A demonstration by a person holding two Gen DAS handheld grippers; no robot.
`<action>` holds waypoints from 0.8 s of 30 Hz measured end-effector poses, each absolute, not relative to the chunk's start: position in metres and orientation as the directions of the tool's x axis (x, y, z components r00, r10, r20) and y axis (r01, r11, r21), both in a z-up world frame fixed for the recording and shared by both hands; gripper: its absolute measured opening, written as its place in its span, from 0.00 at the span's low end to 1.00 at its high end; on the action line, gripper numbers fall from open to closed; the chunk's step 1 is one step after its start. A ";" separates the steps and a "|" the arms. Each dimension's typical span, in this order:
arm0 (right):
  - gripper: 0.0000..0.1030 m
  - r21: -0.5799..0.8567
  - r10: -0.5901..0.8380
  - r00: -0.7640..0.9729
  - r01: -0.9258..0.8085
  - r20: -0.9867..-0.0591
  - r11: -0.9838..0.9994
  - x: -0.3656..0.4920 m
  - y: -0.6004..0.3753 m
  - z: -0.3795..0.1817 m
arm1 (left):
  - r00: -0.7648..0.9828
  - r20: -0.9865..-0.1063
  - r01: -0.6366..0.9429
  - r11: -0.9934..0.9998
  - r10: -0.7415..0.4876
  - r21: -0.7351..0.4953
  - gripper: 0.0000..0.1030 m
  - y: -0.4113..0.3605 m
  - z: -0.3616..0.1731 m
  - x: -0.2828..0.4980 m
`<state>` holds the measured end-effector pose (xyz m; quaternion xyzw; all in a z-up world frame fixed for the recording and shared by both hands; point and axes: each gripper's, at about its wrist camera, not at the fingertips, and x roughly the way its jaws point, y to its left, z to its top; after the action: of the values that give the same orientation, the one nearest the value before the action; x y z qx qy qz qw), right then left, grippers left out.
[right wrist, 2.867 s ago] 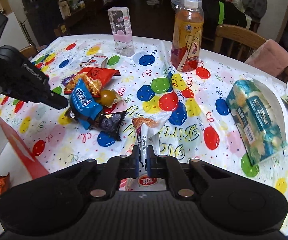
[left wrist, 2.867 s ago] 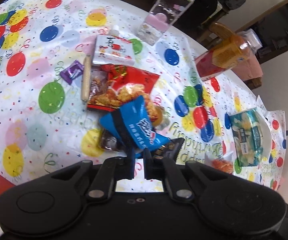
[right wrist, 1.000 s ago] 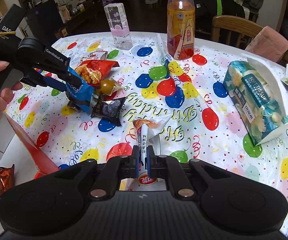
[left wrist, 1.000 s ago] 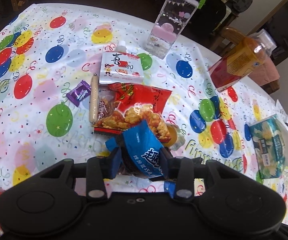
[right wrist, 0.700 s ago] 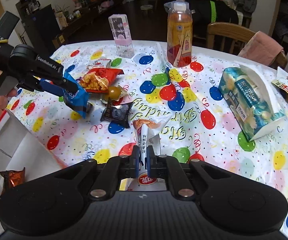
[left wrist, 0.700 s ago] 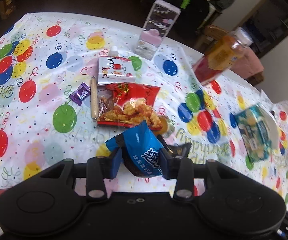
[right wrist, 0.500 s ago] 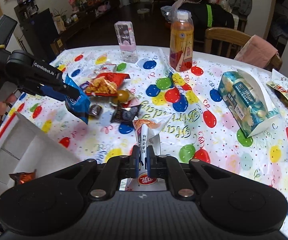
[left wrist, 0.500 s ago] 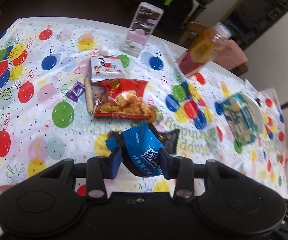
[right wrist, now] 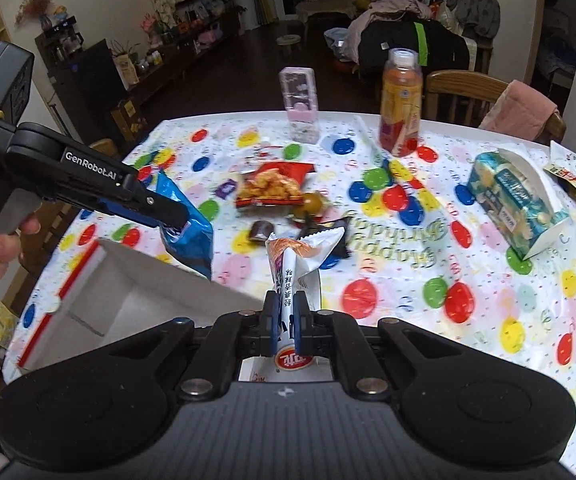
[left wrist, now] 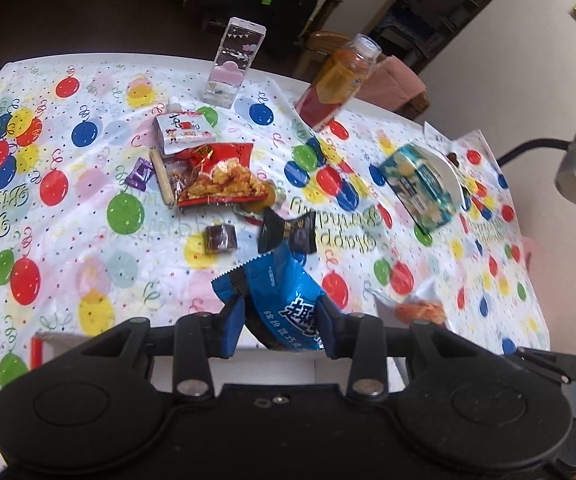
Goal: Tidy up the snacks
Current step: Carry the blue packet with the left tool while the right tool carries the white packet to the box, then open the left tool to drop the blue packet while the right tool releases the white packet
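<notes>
The left gripper [left wrist: 280, 320] clamps a blue snack packet [left wrist: 278, 292] just above the white box [right wrist: 128, 292]; the right gripper [right wrist: 284, 320] pinches a white packet [right wrist: 291, 276] beside that box. Beyond the box, a red snack bag [left wrist: 220, 176] and small candies remain on the table [left wrist: 88, 240], so most sorting looks undone.

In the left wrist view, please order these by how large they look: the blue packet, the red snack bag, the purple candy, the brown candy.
1. Blue packet, though it is nearest the camera, which inflates it.
2. Red snack bag.
3. Brown candy and purple candy look alike; I cannot rank them.
</notes>
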<state>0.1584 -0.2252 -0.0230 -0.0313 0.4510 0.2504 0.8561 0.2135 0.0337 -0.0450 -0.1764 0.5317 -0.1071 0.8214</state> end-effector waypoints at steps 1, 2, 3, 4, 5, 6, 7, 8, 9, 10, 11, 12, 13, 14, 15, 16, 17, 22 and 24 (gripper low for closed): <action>0.07 0.176 0.405 0.464 -0.461 -0.788 0.870 0.155 -0.220 -0.023 | 0.408 -0.835 -0.002 0.915 -0.369 -0.404 0.36 0.036 -0.045 0.210; 0.07 0.180 0.410 0.460 -0.465 -0.788 0.867 0.151 -0.216 -0.023 | 0.402 -0.836 0.008 0.915 -0.373 -0.404 0.36 0.038 -0.045 0.206; 0.07 0.182 0.413 0.456 -0.468 -0.788 0.865 0.148 -0.211 -0.023 | 0.396 -0.837 0.018 0.915 -0.377 -0.403 0.36 0.040 -0.045 0.202; 0.07 0.183 0.415 0.453 -0.471 -0.789 0.863 0.146 -0.206 -0.023 | 0.391 -0.838 0.027 0.915 -0.380 -0.402 0.36 0.042 -0.045 0.198; 0.07 0.183 0.416 0.449 -0.475 -0.790 0.861 0.143 -0.202 -0.024 | 0.386 -0.840 0.036 0.916 -0.382 -0.400 0.36 0.045 -0.046 0.195; 0.07 0.183 0.418 0.446 -0.479 -0.792 0.859 0.140 -0.197 -0.025 | 0.383 -0.841 0.044 0.917 -0.381 -0.396 0.36 0.047 -0.046 0.191; 0.07 0.184 0.419 0.442 -0.482 -0.793 0.857 0.137 -0.193 -0.026 | 0.381 -0.843 0.052 0.919 -0.379 -0.390 0.36 0.049 -0.046 0.188; 0.07 0.186 0.421 0.437 -0.485 -0.795 0.855 0.135 -0.188 -0.027 | 0.379 -0.845 0.061 0.921 -0.378 -0.385 0.36 0.051 -0.047 0.184; 0.07 0.187 0.423 0.432 -0.489 -0.796 0.852 0.132 -0.184 -0.029 | 0.375 -0.846 0.073 0.922 -0.379 -0.380 0.36 0.052 -0.047 0.180; 0.07 0.190 0.427 0.427 -0.494 -0.797 0.849 0.129 -0.180 -0.030 | 0.369 -0.849 0.084 0.923 -0.379 -0.375 0.36 0.054 -0.048 0.176; 0.07 0.195 0.434 0.422 -0.499 -0.796 0.844 0.126 -0.177 -0.031 | 0.362 -0.851 0.095 0.924 -0.379 -0.371 0.36 0.055 -0.049 0.173; 0.07 0.200 0.440 0.416 -0.506 -0.796 0.839 0.124 -0.173 -0.033 | 0.356 -0.854 0.105 0.924 -0.380 -0.367 0.36 0.057 -0.050 0.170; 0.07 0.202 0.443 0.410 -0.511 -0.797 0.836 0.121 -0.169 -0.034 | 0.348 -0.857 0.115 0.925 -0.379 -0.363 0.36 0.058 -0.052 0.167; 0.07 0.203 0.444 0.404 -0.514 -0.800 0.834 0.119 -0.166 -0.037 | 0.339 -0.861 0.125 0.926 -0.378 -0.357 0.36 0.058 -0.055 0.164; 0.07 0.202 0.442 0.398 -0.516 -0.804 0.833 0.117 -0.162 -0.040 | 0.330 -0.867 0.132 0.928 -0.374 -0.350 0.36 0.059 -0.058 0.162; 0.07 0.200 0.436 0.390 -0.516 -0.811 0.833 0.115 -0.159 -0.045 | 0.317 -0.875 0.135 0.931 -0.366 -0.340 0.36 0.059 -0.063 0.160; 0.07 0.196 0.428 0.382 -0.514 -0.819 0.835 0.114 -0.156 -0.051 | 0.304 -0.881 0.137 0.932 -0.361 -0.335 0.36 0.059 -0.068 0.159; 0.07 0.177 0.376 0.347 -0.487 -0.859 0.855 0.112 -0.147 -0.079 | 0.257 -0.895 0.164 0.929 -0.365 -0.332 0.34 0.052 -0.089 0.156; 0.07 0.165 0.358 0.344 -0.479 -0.868 0.862 0.111 -0.145 -0.088 | 0.245 -0.902 0.190 0.930 -0.356 -0.316 0.34 0.045 -0.095 0.155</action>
<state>0.1107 -0.1452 -0.0884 -0.0591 0.5121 0.2560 0.8178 0.1554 0.0451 -0.0952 -0.0705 0.5893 -0.1739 0.7858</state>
